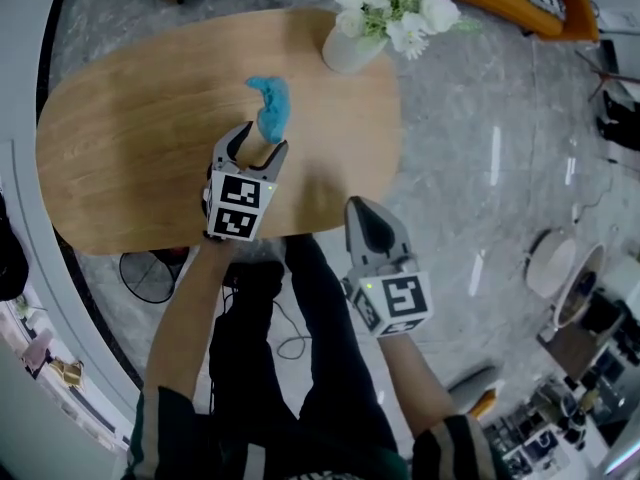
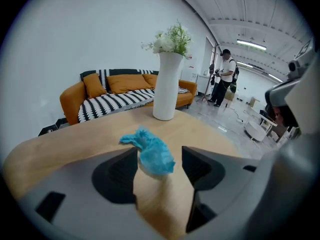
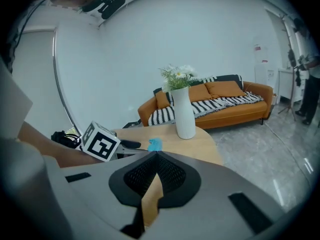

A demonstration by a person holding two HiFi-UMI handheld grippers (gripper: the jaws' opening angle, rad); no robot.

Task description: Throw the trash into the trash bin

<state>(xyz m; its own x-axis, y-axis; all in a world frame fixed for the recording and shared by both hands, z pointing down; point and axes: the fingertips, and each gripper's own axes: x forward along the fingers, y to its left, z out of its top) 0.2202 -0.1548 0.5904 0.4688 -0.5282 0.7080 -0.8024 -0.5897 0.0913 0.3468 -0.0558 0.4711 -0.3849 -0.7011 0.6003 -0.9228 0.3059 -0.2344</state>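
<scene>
Nearest you, your right gripper (image 1: 366, 216) hangs over the floor, well short of the vase (image 1: 352, 48) and off the table (image 1: 130, 128) on which the vase stands. Its jaws are pressed together and hold nothing.

Farther on, your left gripper (image 1: 258, 146) is over the table, on your side of the vase and to its left. Its jaws are spread. The trash (image 2: 150, 151), a crumpled blue scrap, lies on the wood right at their tips and partly between them, nearer you than the vase. The pads do not look to be squeezing it yet, though the left jaw seems close to its edge.

So the step in hand looks like the pick-up, and nothing has gone to the bin yet. The next move probably calls for easing the left gripper a little farther toward the vase, so the scrap sits deeper between the pads. Then close on it and lift.

The scrap looks soft and light, so it should crush easily. Take care that it doesn't slide ahead of the jaws.

Beyond the vase stands a sofa (image 2: 115, 91). I can't pick out a bin with any certainty in these views, so you may need to turn and look for it.
</scene>
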